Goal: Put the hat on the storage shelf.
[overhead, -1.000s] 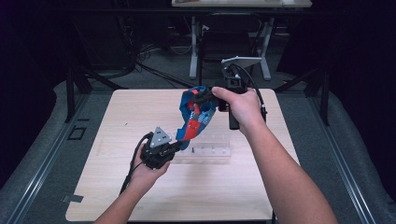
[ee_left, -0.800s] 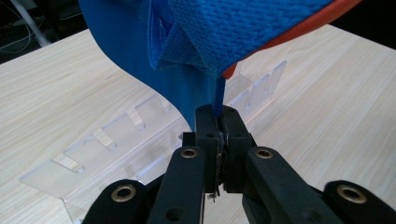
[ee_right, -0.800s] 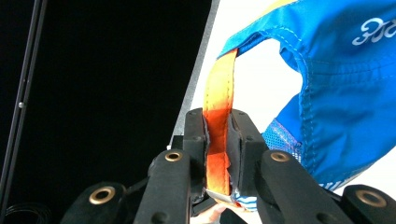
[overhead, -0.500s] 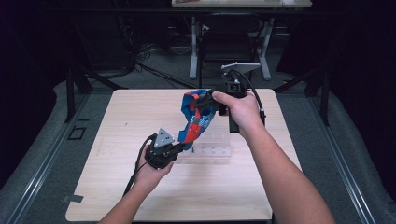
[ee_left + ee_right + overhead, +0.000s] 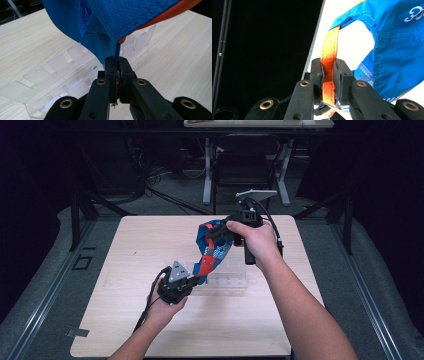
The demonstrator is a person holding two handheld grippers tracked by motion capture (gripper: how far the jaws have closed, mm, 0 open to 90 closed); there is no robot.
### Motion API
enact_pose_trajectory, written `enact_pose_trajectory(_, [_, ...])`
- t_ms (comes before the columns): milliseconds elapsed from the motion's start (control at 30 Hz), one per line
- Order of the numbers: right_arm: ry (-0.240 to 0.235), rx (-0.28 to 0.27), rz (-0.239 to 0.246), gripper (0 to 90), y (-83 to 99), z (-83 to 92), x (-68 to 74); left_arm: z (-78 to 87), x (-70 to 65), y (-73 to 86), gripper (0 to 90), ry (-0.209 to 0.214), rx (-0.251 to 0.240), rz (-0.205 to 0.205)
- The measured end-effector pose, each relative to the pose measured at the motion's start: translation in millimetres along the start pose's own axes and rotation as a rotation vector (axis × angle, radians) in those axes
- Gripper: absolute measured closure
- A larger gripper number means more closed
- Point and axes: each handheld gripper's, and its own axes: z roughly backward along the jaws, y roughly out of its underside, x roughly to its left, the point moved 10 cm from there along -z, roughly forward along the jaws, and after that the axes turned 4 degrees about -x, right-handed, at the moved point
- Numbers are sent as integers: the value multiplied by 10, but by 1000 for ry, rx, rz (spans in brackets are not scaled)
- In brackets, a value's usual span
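The left gripper (image 5: 192, 279), low over the middle of the wooden table (image 5: 125, 250), has its jaws pressed together on a thin blue edge of the cloth bag (image 5: 212, 247). The bag is bright blue fabric with mesh webbing, orange-red straps and white lettering; it hangs stretched in the air between the two grippers, above the table. Under it lies a clear plastic rack (image 5: 227, 279) with upright slotted dividers; nothing can be seen in its slots. Farther right and higher, the right gripper (image 5: 220, 234) pinches the bag's orange strap (image 5: 329, 62) between its jaws.
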Motion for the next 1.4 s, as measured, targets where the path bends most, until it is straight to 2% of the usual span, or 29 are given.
enact_pose_trajectory(100, [0,8,-18,784,6,-9,-32,-37,-11,46,881,-3,9,-1])
enact_pose_trajectory(333, [16,19,-18,783,48,-52,-159,-84,-11,163,880,3,35,8])
enact_pose_trajectory(567, [42,23,-40,783,60,-27,-289,-75,14,240,878,7,37,25])
enact_pose_trajectory(800, [41,10,-35,780,51,-31,-300,-57,12,233,872,13,30,41])
enact_pose_trajectory(1067, [48,19,-36,767,56,2,-321,-38,23,238,844,14,29,41])
enact_pose_trajectory(1400, [41,-16,-36,732,22,33,-314,-16,33,244,805,20,26,48])
